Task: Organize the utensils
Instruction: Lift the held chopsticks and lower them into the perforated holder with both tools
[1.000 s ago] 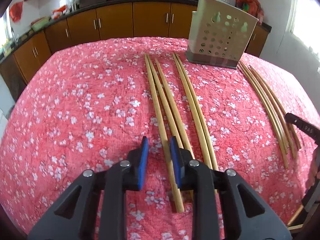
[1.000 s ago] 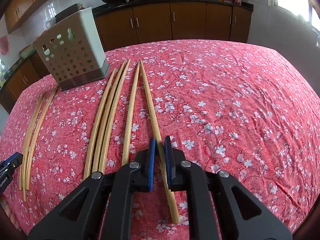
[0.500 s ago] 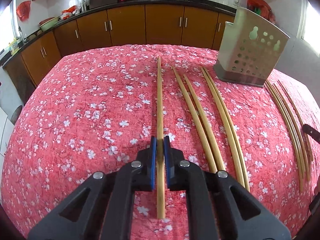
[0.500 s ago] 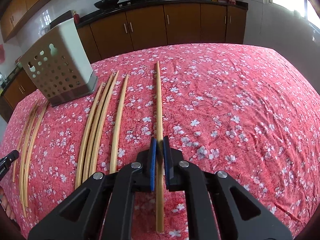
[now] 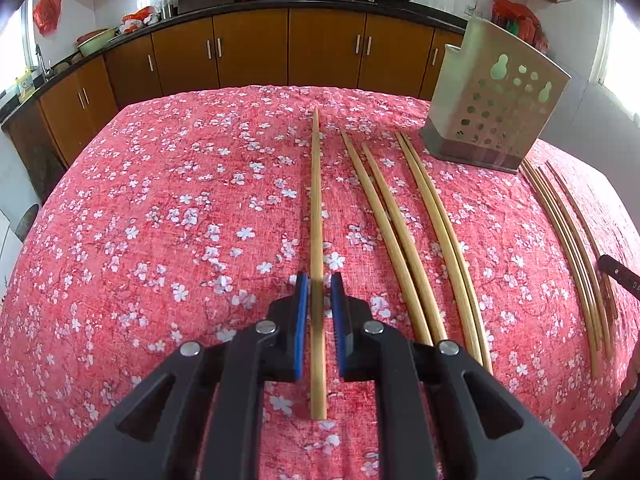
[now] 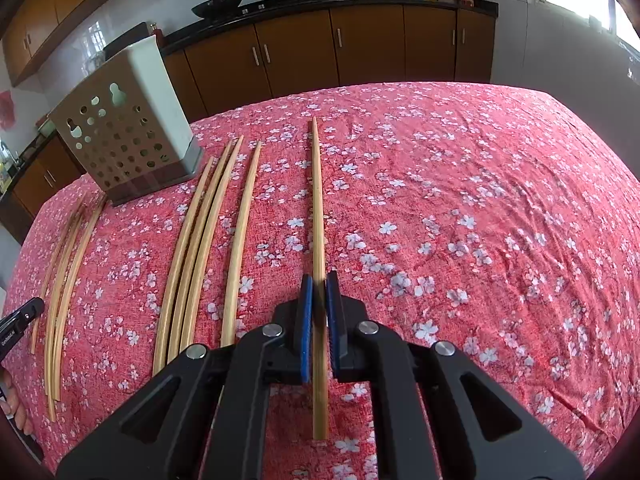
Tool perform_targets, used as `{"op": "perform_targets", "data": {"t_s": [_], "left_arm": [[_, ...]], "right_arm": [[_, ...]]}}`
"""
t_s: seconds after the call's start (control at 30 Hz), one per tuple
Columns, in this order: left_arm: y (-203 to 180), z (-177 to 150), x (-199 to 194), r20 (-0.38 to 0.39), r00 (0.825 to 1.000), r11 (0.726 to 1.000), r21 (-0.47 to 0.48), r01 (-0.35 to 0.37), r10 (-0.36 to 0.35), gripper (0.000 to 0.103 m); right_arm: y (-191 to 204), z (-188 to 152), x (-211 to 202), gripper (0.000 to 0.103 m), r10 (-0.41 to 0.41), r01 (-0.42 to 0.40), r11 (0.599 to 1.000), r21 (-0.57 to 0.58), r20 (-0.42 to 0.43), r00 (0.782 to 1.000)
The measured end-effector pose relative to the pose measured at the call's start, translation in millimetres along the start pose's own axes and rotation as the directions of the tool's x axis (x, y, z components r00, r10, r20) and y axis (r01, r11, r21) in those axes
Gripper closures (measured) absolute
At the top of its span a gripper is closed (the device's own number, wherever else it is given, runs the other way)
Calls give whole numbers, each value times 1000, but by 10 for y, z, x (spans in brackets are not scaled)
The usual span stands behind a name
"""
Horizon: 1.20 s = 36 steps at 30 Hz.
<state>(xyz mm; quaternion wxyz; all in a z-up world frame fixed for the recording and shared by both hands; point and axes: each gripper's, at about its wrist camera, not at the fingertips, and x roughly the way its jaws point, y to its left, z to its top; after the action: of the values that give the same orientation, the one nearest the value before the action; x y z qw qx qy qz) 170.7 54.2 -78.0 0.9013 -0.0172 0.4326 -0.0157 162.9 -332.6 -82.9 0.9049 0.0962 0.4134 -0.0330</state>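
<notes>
Blue pads (image 5: 301, 320) of the left gripper (image 5: 319, 322) sit on either side of a single bamboo chopstick (image 5: 316, 208), clamped onto it; the stick runs straight away from the camera, its near end poking out behind the jaws over the red flowered tablecloth (image 5: 160, 220). To its right lie four more loose chopsticks (image 5: 404, 248), side by side, and farther right another bundle (image 5: 568, 240) beside the perforated metal utensil holder (image 5: 496, 120), which stands upright at the far right of the table.

At the right edge of the left view a black part of the other tool (image 5: 620, 276) shows pale lettering, too cut off to read.

The right gripper (image 6: 319, 318) points level along the table and likewise grips one chopstick (image 6: 318, 200) between its blue pads (image 6: 306, 316). Left of it lie four chopsticks (image 6: 204, 240), then the holder (image 6: 124, 136) at the far left, with a thinner bundle (image 6: 64, 256) beyond. At the left edge of that view a black tool tip (image 6: 20, 316) carries small white print that is too small to read with confidence, and fingertips (image 6: 12, 400) show below it.

Brown cabinets (image 6: 360, 52) line the far wall.
</notes>
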Motion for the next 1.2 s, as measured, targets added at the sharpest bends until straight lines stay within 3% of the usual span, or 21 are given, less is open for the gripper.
{"op": "perform_targets", "data": {"t_s": [0.17, 0.27, 0.47, 0.83, 1.1, 1.2], "left_arm": [[70, 15, 10, 3, 999, 999, -25, 32, -32, 95], [60, 17, -32, 13, 1000, 1000, -5, 19, -19, 95], [80, 138, -403, 134, 990, 999, -6, 40, -38, 95], [163, 573, -1163, 374, 927, 997, -58, 47, -22, 95], [204, 826, -1302, 416, 909, 995, -92, 37, 4, 95], [194, 966, -1397, 437, 899, 996, -83, 44, -3, 95]], "right_arm": [[-37, 10, 7, 96, 24, -24, 999, 21, 5, 1000], [-52, 7, -136, 96, 34, -35, 999, 23, 52, 998], [-34, 135, -532, 96, 52, -55, 998, 9, 184, 982], [-1, 388, -1028, 96, 86, -92, 996, 3, 346, 934], [40, 503, -1115, 96, 80, -85, 996, -5, 400, 913], [83, 660, -1206, 96, 83, -88, 996, -10, 437, 896]]}}
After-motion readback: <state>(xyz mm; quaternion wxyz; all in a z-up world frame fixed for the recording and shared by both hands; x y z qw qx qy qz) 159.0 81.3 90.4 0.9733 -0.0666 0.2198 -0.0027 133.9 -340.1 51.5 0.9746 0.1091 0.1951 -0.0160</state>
